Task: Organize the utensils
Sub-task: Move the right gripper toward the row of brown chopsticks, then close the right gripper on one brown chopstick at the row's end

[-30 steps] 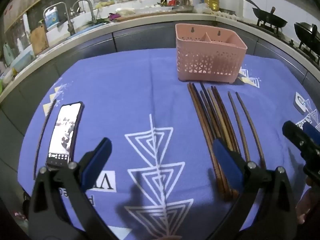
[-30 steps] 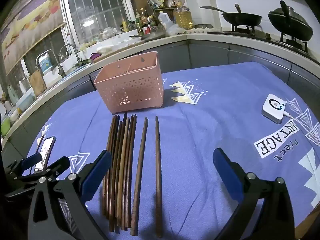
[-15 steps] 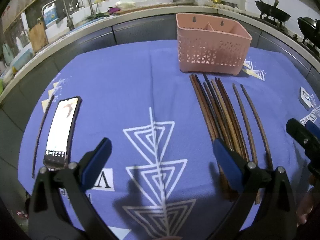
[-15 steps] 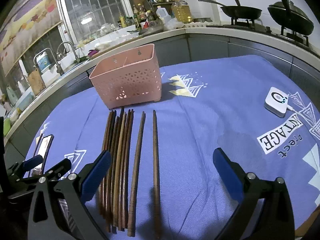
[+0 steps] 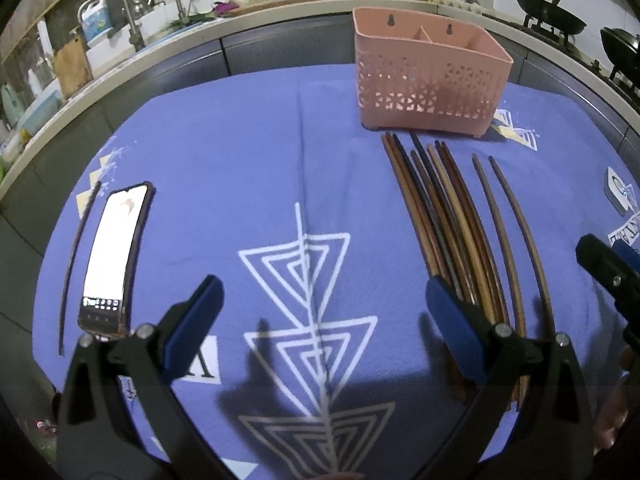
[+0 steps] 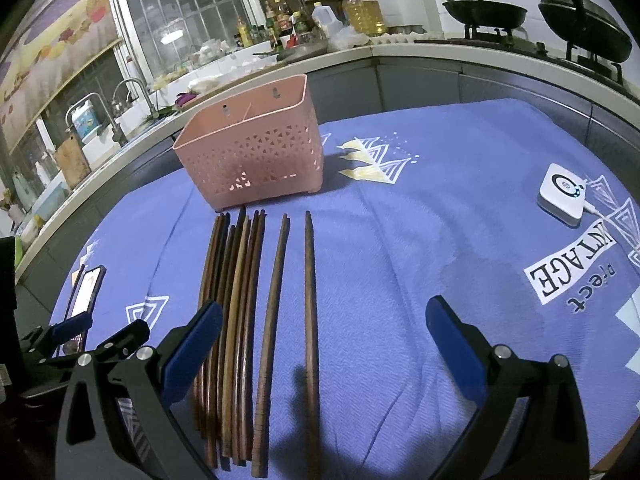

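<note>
Left gripper (image 5: 320, 304): hovering over the cloth (image 5: 248, 168), jaws spread wide, gripping nothing.
Right gripper (image 6: 324, 328): hanging low, jaws apart, straddling two loose chopsticks (image 6: 308, 304).
Basket (image 6: 256, 156): sitting just beyond the chopstick tips.

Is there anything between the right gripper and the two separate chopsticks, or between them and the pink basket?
Nothing visible. The open right gripper is over the two separate chopsticks, with only blue cloth between their far tips and the empty pink basket.
</note>
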### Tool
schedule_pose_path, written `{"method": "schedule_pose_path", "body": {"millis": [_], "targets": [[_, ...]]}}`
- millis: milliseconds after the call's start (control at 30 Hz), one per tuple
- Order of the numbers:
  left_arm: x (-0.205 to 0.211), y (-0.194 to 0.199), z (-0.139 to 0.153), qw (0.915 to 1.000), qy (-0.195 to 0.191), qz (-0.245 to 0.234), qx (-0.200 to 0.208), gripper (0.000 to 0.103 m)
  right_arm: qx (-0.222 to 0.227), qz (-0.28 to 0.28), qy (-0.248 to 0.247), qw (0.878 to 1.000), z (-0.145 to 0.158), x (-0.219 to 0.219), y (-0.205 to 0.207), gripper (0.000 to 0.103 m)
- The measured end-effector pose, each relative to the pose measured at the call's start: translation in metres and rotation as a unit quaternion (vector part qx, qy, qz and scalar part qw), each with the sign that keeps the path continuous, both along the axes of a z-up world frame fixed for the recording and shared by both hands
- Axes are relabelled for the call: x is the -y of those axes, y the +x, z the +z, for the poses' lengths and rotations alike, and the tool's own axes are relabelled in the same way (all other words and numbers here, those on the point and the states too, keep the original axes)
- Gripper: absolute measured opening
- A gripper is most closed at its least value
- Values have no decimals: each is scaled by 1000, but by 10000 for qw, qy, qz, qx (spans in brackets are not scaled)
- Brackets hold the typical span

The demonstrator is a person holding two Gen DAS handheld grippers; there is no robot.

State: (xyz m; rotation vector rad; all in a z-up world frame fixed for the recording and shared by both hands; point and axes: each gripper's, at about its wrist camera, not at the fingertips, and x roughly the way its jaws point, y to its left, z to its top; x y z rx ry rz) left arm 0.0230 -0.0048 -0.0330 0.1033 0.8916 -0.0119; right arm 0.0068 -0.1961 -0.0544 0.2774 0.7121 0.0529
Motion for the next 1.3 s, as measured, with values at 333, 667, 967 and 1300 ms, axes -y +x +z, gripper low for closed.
{"method": "schedule_pose_path", "body": {"millis": [333, 667, 967, 1300], "targets": [[-1, 3, -4, 9999, -68, -1, -93, 97, -12, 19, 28, 10000, -1, 0, 2, 100], [-10, 12, -17, 9969, -616, -136, -477, 90, -119, 241, -531, 9982, -3, 8, 0, 66], [11, 22, -14, 9927, -805, -728, -527, 70, -479, 735, -752, 9933, -19, -1, 1, 41], [32, 35, -25, 9971, -183, -608, -411, 61, -598, 897, -1088, 9882, -32, -18, 10, 41]]}}
